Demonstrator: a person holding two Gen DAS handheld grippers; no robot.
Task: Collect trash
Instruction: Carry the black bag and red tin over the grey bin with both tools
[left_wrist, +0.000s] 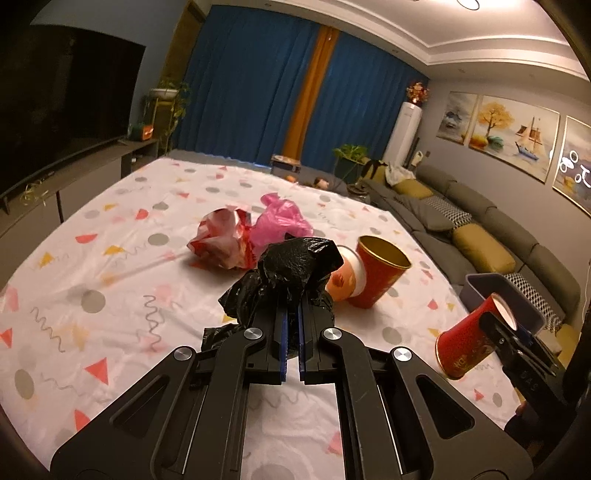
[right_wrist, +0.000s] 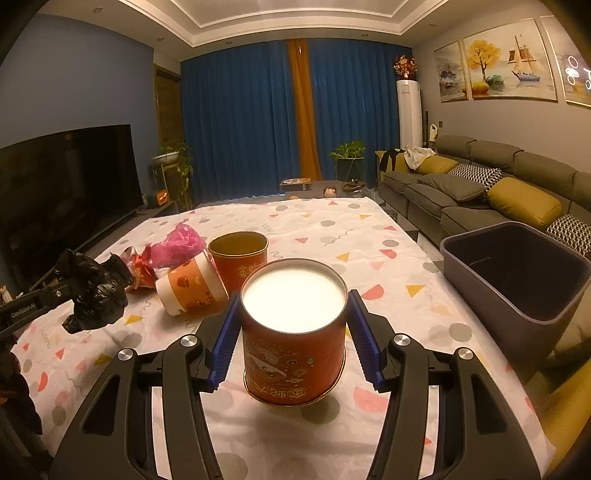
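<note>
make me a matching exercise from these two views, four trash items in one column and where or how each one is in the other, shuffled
Items
1. black plastic bag
2. red cup with the white inside
3. pink plastic bag
4. orange and white cup

States
A. lying on its side on the tablecloth
B. clamped in the left gripper
C. crumpled on the tablecloth, beside a red and white wrapper
D. held between the fingers of the right gripper

Pairs: 1-B, 2-D, 3-C, 4-A
</note>
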